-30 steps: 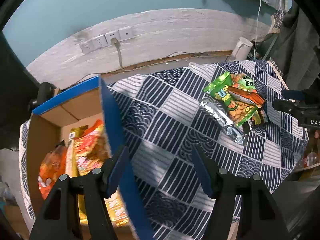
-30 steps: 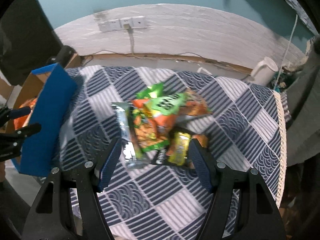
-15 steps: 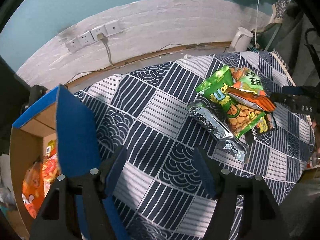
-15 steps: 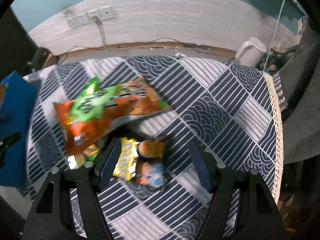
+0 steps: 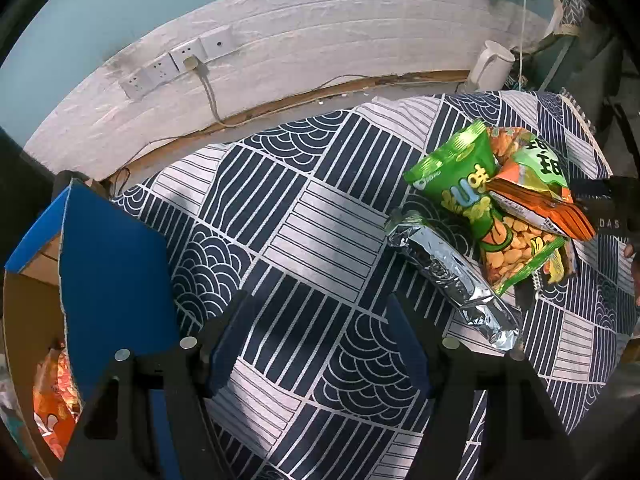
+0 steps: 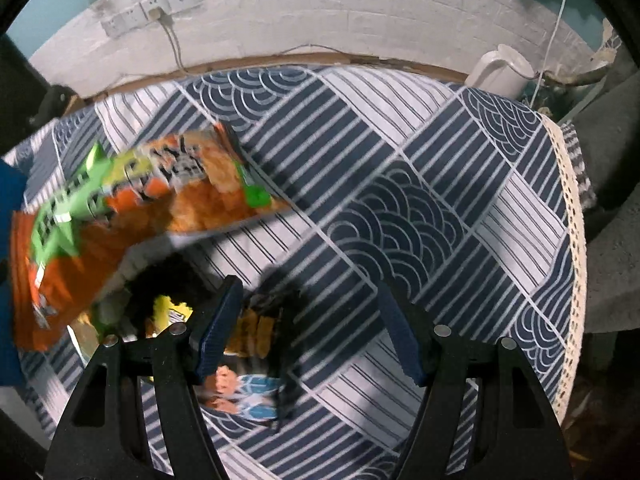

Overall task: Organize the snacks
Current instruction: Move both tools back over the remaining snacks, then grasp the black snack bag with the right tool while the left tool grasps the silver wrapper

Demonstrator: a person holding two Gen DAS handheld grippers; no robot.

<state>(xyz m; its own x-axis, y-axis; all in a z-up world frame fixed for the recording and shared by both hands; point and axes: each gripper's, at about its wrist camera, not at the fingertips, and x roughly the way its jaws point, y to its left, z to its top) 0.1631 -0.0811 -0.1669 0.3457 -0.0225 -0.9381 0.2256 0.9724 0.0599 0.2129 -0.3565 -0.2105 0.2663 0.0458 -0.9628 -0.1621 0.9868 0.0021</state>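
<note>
Both tongs spread wide, nothing gripped: left gripper [image 5: 320, 344], right gripper [image 6: 308, 332]. Snack pile on the tablecloth [image 5: 304, 224]: one green bag [image 5: 468, 196] lettered "U", one silver packet [image 5: 452, 276], one orange-green bag [image 6: 132, 196], blurred. Cardboard box [image 5: 108, 280] at left, one orange packet [image 5: 52, 396] inside.

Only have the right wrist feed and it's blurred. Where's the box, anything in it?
Observer: Left wrist view shows the brown cardboard box with blue flaps at the left edge of the navy patterned tablecloth; orange snack packets lie inside.
Operator: Left gripper busy?
Observer: No, the left gripper is open and empty, above that tablecloth.
Operator: Any silver packet in the pile?
Observer: Yes, a crinkled silver foil packet lies beside the green snack bag, on the side nearer the box.
</note>
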